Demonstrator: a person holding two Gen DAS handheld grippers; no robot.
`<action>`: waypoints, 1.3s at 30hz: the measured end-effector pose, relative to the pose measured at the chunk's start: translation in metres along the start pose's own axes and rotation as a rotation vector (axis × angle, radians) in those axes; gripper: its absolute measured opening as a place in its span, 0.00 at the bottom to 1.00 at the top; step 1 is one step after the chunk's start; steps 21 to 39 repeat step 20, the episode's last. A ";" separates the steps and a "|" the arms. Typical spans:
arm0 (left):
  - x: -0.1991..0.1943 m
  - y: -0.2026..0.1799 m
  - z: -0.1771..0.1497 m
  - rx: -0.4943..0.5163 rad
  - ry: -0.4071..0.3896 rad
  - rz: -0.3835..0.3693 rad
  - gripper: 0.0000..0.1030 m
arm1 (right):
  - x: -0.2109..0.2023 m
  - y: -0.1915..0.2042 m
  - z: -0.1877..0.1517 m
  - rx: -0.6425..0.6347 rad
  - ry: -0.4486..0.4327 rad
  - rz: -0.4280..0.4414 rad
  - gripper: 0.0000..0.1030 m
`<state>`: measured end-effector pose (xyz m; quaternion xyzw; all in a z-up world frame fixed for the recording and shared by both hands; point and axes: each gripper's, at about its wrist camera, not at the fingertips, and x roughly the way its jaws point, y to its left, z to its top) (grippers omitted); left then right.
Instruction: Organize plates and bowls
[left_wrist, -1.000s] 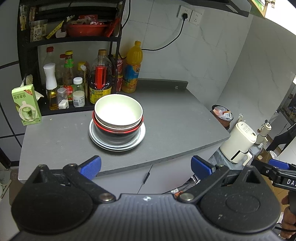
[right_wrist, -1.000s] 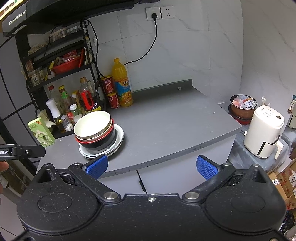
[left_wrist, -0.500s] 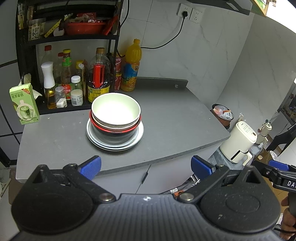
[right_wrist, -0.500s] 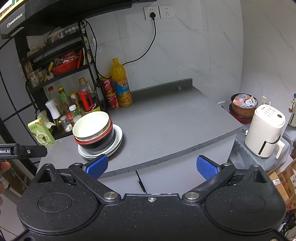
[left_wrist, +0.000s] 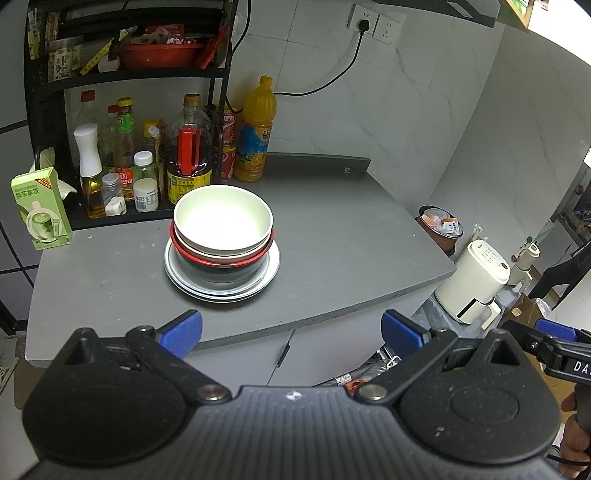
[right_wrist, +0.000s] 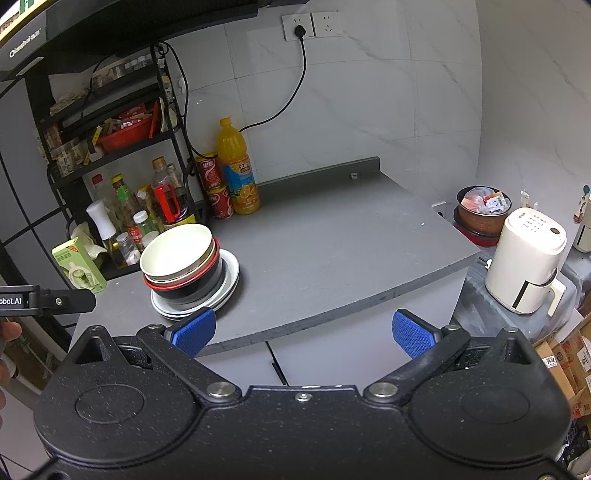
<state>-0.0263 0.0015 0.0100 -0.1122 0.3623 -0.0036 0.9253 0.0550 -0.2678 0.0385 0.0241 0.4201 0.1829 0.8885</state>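
Holding both tongs wide apart, nothing between pads: left gripper (left_wrist: 291, 330), right gripper (right_wrist: 302, 328), both short of counter edge. From left gripper, our stack sits at 12 o'clock on grey counter (left_wrist: 332, 236); from right gripper, at 10 o'clock. Stack: cream bowl (left_wrist: 223, 218) uppermost, nested in red-rimmed bowl (left_wrist: 221, 260), on plates (left_wrist: 221, 288). Bottle rack (left_wrist: 122, 147) at 11 o'clock behind. We judge stack already built, or approach step pending. Next move calls for care around lip of top bowl.
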 end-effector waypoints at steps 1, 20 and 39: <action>0.001 0.001 0.000 0.002 0.000 -0.001 0.99 | 0.000 0.000 0.000 0.001 0.001 -0.001 1.00; 0.003 0.012 0.000 -0.008 0.013 0.009 0.99 | 0.005 0.007 -0.003 -0.005 0.012 0.002 1.00; 0.003 0.012 0.000 -0.008 0.013 0.009 0.99 | 0.005 0.007 -0.003 -0.005 0.012 0.002 1.00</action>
